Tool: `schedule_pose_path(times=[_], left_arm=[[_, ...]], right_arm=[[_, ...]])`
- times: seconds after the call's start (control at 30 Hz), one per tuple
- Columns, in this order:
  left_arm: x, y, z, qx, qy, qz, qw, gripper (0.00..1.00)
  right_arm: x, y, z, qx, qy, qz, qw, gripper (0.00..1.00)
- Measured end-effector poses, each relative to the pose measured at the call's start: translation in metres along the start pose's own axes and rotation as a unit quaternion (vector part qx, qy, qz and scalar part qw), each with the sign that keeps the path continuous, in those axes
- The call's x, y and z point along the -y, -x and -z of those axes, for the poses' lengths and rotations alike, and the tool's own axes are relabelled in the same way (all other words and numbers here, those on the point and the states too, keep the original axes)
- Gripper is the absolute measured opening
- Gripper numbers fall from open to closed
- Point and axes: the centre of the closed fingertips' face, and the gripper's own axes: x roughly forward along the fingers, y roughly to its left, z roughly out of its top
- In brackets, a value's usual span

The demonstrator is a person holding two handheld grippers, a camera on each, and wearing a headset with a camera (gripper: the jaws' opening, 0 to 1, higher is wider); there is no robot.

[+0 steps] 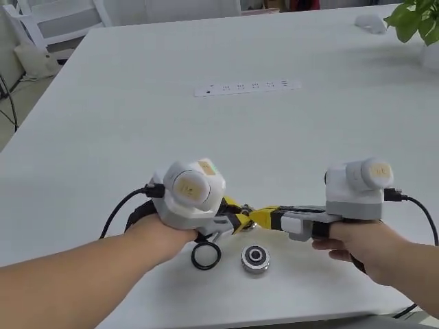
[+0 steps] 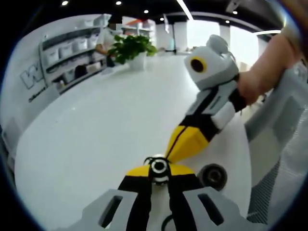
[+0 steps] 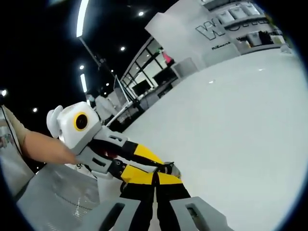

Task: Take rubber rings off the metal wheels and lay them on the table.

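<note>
— Surface and room?

— Broad white tabletop (image 1: 137, 123), smooth and matte. Far across it, a flat pale power strip (image 1: 247, 87). At the far right corner, green leaves of a plant (image 1: 415, 20). Beyond, white shelves (image 2: 72, 57) along a wall, and a long strip light (image 3: 83, 19) on a dark ceiling.

— Jaws on the left?

— On the left gripper (image 2: 159, 171), black jaws with yellow tips, narrowed to a slim gap and clamped on a small wheel (image 2: 159, 165) near the front edge of the tabletop. Round, pale at the hub, black rubber about the rim.

— And the right?

— On the right gripper (image 3: 156, 177), jaws pressed tight together, pointed in from the opposite side, tips touching the rim of that same wheel. Pinching the rubber or merely resting against it: cannot tell.

— Anything lying flat?

— Just in front of the meeting jaws, a loose rubber ring (image 1: 206, 255): thin, black, a plain hoop flat on the tabletop. Just beside it to the right, not touching, a bare wheel (image 1: 255, 258): shiny metal outside, a dark band within, a bright hub, also flat.
</note>
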Motion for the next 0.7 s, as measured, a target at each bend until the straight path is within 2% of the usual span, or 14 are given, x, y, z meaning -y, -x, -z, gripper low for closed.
schedule_pose_path(times=[0.27,0.47,0.53,0.7], left_arm=[[0.000,0.000,-0.001,0.004,0.003,-0.001,1.0000,0.12],[-0.001,-0.001,-0.001,0.002,0.007,-0.003,1.0000,0.12],[-0.001,-0.001,-0.001,0.002,0.008,-0.004,1.0000,0.13],[-0.001,-0.001,-0.002,0.007,0.011,-0.002,0.9999,0.14]], right_arm=[[-0.009,0.003,0.002,0.003,-0.019,-0.019,0.9996,0.00],[-0.008,0.000,0.002,-0.001,-0.008,-0.005,1.0000,0.00],[-0.005,0.000,0.004,-0.006,0.000,0.006,1.0000,0.00],[0.002,0.004,0.001,0.000,-0.002,0.013,0.9999,0.00]])
